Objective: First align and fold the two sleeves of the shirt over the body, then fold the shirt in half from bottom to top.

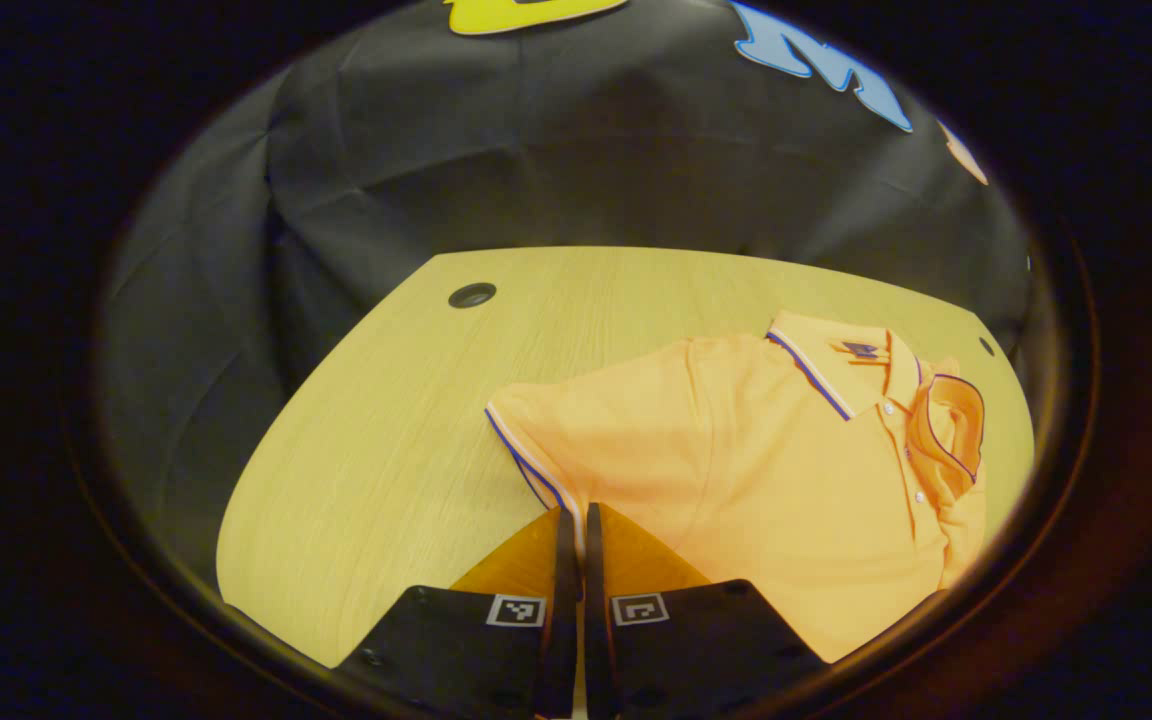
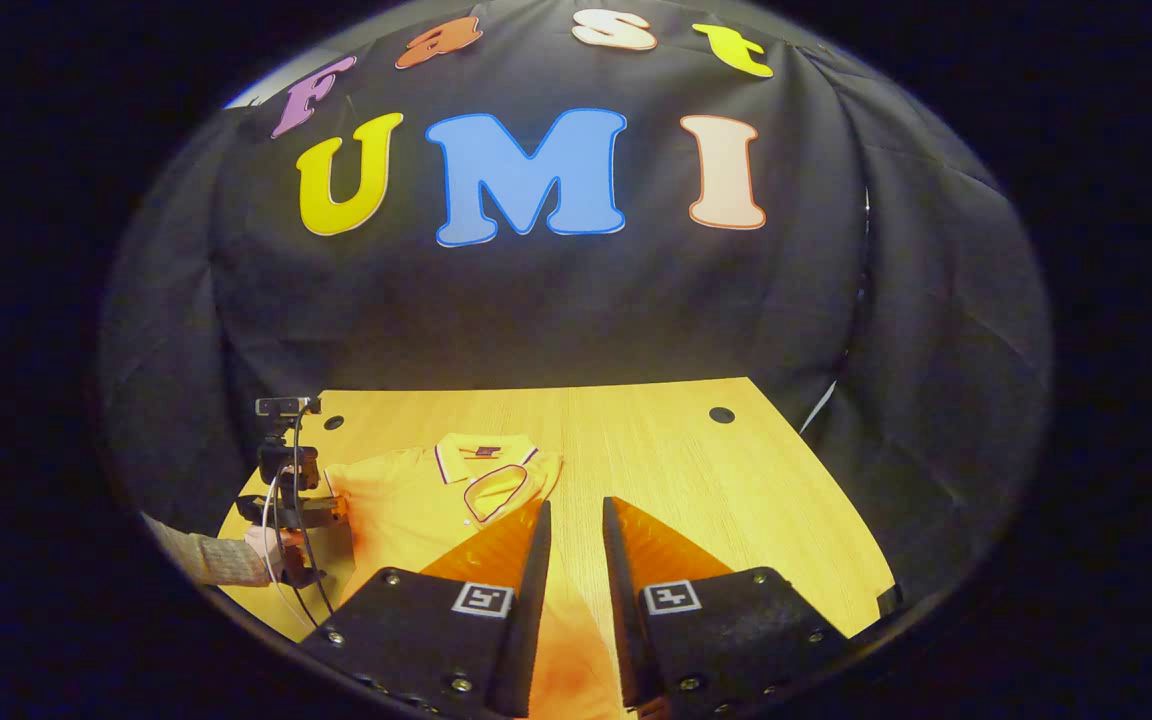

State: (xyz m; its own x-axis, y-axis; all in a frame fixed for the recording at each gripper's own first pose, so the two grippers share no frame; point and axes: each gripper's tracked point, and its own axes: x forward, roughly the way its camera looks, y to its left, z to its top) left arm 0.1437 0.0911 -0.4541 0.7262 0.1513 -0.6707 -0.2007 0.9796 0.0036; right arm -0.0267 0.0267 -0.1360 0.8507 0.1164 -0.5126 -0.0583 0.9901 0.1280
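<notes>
An orange short-sleeved polo shirt with dark-and-white striped trim (image 1: 786,470) lies flat on the pale wooden table (image 1: 376,440), collar toward the booth's black cloth wall (image 1: 556,150). In the left gripper view the left gripper (image 1: 579,520) sits right at the striped cuff of one sleeve (image 1: 576,430) — its two fingers are drawn together with only a sliver between them, a thin strip of the cuff's edge showing in that sliver, so it looks clenched on the sleeve hem. The far sleeve (image 1: 951,420) already lies folded in over the chest, beside the button placket.

Over in the right gripper view, the right gripper (image 2: 573,520) hangs above the shirt's lower body, fingers spread apart with orange fabric showing through the gap — released, gripping nothing. At the far left of that view a hand (image 2: 266,555) in a knitted sleeve holds the other gripper at the shirt's edge.
</notes>
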